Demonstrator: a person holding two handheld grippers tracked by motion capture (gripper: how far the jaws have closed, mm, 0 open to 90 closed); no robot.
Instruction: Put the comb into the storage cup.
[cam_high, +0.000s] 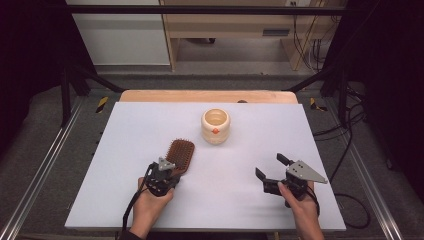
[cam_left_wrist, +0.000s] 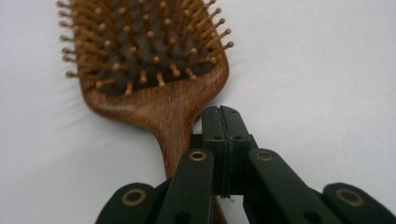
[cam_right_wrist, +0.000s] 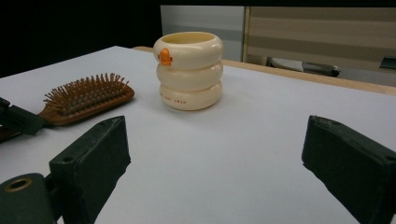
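Note:
A brown wooden hairbrush (cam_high: 180, 154) lies bristles up on the white table (cam_high: 150, 125), left of centre. My left gripper (cam_high: 171, 171) sits at its handle end. In the left gripper view the jaws are shut pad to pad with nothing between them, and the brush handle (cam_left_wrist: 173, 140) runs beside and under them. A cream ringed cup (cam_high: 215, 126) with an orange mark stands upright behind the middle. My right gripper (cam_high: 271, 166) rests open at the front right, pointing toward the cup (cam_right_wrist: 189, 70) and the hairbrush (cam_right_wrist: 86, 95), with nothing between its pads (cam_right_wrist: 93, 149).
A wooden strip (cam_high: 207, 96) borders the table's far edge. Black frame posts (cam_high: 67, 85) stand at both far corners, and cables (cam_high: 345, 150) trail on the floor to the right. Bare white surface lies between the two grippers.

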